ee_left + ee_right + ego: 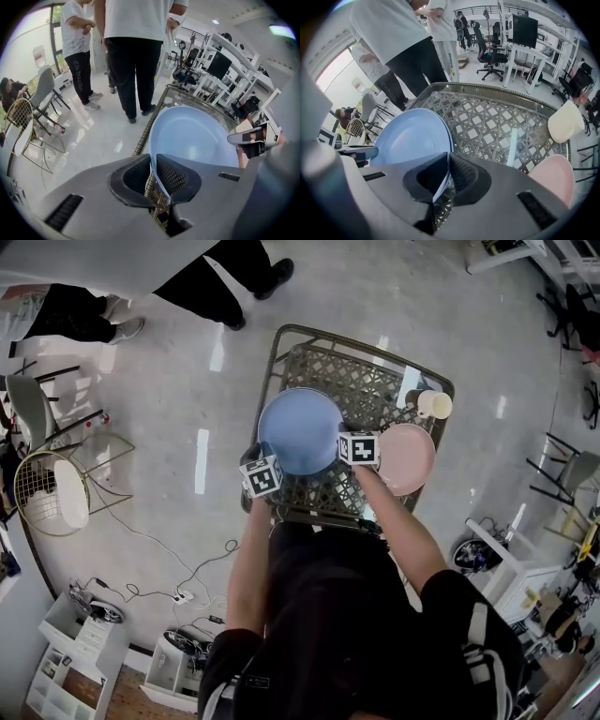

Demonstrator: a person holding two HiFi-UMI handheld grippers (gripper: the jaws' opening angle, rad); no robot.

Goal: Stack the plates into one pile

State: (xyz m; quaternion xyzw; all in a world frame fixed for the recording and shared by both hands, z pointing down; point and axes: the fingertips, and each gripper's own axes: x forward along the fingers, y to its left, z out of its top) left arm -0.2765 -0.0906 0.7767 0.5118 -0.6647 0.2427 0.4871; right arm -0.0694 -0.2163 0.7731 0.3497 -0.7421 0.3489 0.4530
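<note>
A pale blue plate [300, 430] hangs just over the wicker table [375, 381], gripped on both sides. My left gripper [265, 458] has the plate's near-left rim, and my right gripper [345, 448] has its right rim. In the left gripper view the blue plate [197, 136] has its rim running between the pads of the left gripper [153, 157], touching both at the tips. From the right gripper [449, 154], the blue plate [410, 138] is pinched by its edge. A pink plate [410, 457] lies on the table's right near corner, also visible as the pink plate [553, 176].
A cream cup [434, 404] lies at the table's right edge, next to a white strip [409, 385]. People stand beyond the far-left side of the table [131, 47]. A wire chair [47, 488] is on the floor to the left, and cables and shelves lie near my feet.
</note>
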